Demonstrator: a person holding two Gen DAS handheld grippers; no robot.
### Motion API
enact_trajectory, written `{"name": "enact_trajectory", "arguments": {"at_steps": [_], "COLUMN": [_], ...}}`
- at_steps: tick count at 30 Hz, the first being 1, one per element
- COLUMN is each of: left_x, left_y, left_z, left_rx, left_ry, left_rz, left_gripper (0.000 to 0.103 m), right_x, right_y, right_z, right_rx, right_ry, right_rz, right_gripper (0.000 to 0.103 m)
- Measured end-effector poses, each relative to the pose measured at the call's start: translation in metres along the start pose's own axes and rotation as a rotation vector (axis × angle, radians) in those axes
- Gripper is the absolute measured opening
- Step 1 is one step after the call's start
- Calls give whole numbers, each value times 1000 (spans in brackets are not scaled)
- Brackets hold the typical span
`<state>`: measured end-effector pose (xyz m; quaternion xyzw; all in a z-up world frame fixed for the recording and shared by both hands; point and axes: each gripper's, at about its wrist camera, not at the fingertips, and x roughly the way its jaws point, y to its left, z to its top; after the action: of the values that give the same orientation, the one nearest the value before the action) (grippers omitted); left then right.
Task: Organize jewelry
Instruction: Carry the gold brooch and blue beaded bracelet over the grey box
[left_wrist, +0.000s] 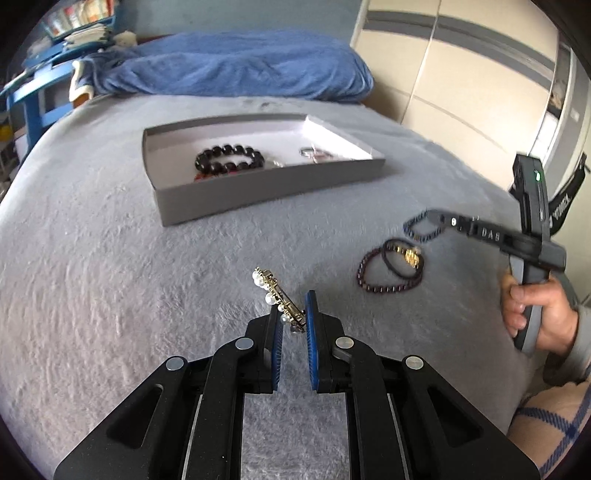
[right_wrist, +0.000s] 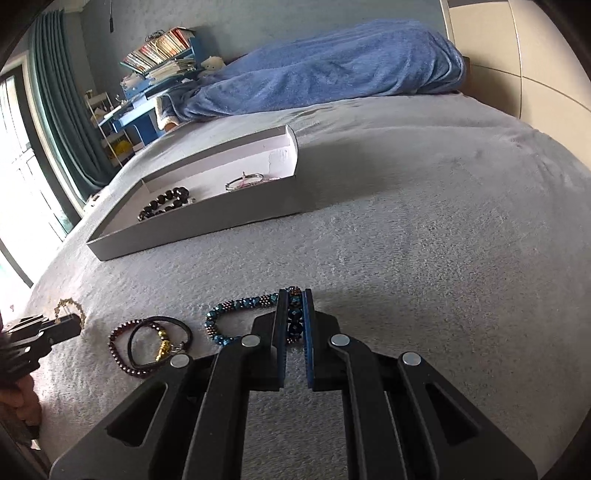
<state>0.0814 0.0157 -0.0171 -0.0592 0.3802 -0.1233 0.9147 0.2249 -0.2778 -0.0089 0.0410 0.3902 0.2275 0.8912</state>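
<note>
My left gripper (left_wrist: 294, 308) is shut on a gold pearl bracelet (left_wrist: 275, 293) and holds it above the grey bed cover; both show small in the right wrist view (right_wrist: 68, 314). My right gripper (right_wrist: 294, 306) is shut on a blue beaded bracelet (right_wrist: 236, 312) that lies on the cover; it also shows in the left wrist view (left_wrist: 421, 227). A grey tray (left_wrist: 266, 184) behind holds a dark bead bracelet (left_wrist: 229, 158) and a silver ring bangle (left_wrist: 314, 153).
A dark red bead bracelet (left_wrist: 380, 280) and a black cord bracelet with a gold clasp (left_wrist: 404, 256) lie together on the cover between the grippers. A blue blanket (left_wrist: 240, 66) lies beyond the tray. A blue shelf (right_wrist: 155, 85) stands at the bed's far left.
</note>
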Motion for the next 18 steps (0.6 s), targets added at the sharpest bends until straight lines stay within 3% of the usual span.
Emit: {"name": "enact_trajectory", "arguments": {"at_steps": [13,18], "left_x": [-7,-11], "left_y": [2,-2], "left_z": [-1,19], "left_rx": [-8,45], "left_ry": [-28,-35], "left_rz": [-6,21], "left_gripper": [12,12], "right_x": [-10,-14], "right_y": [11,19], "right_z": [2,19], "right_rx": [-49,-68], "right_ry": [-33,-52], "right_rz": [42,63], "right_gripper": [7,7]}}
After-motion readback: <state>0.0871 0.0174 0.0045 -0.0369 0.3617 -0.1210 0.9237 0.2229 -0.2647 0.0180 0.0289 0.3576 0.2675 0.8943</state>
